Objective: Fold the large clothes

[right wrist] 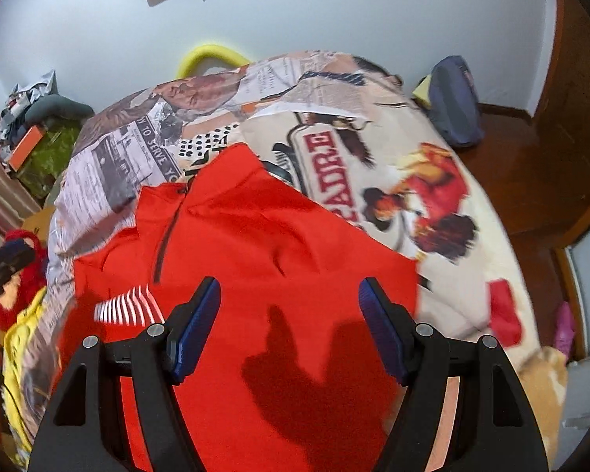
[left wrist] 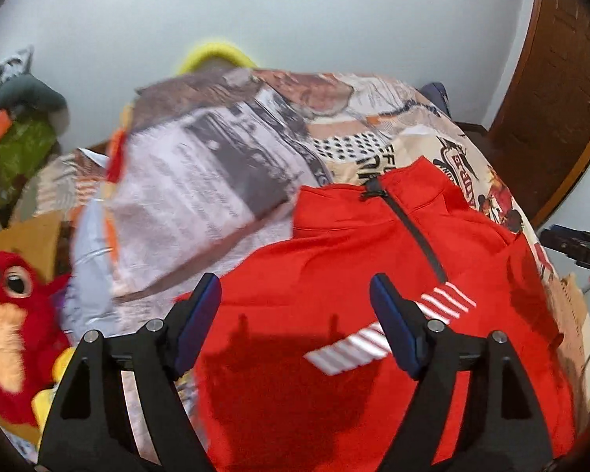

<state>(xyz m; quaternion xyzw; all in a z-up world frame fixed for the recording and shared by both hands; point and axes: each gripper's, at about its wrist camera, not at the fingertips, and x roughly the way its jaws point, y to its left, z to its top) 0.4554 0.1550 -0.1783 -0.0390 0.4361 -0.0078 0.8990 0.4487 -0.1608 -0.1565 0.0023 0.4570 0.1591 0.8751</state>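
a red plush toy [left wrist: 8, 326] sits off the bed's left edge. the bed [right wrist: 432, 149] wears a printed newspaper-collage cover, and the red zip-neck jersey [right wrist: 263, 244] lies spread on it toward the near edge, collar pointing to the far edge, white stripes [left wrist: 377, 334] on the chest. the left tool [left wrist: 295, 306] hangs released above the jersey, nothing between its blue pads. the right tool [right wrist: 289, 303] likewise stands apart and empty over the jersey. a blue bag [right wrist: 454, 102] rests on the floor by the far right corner.
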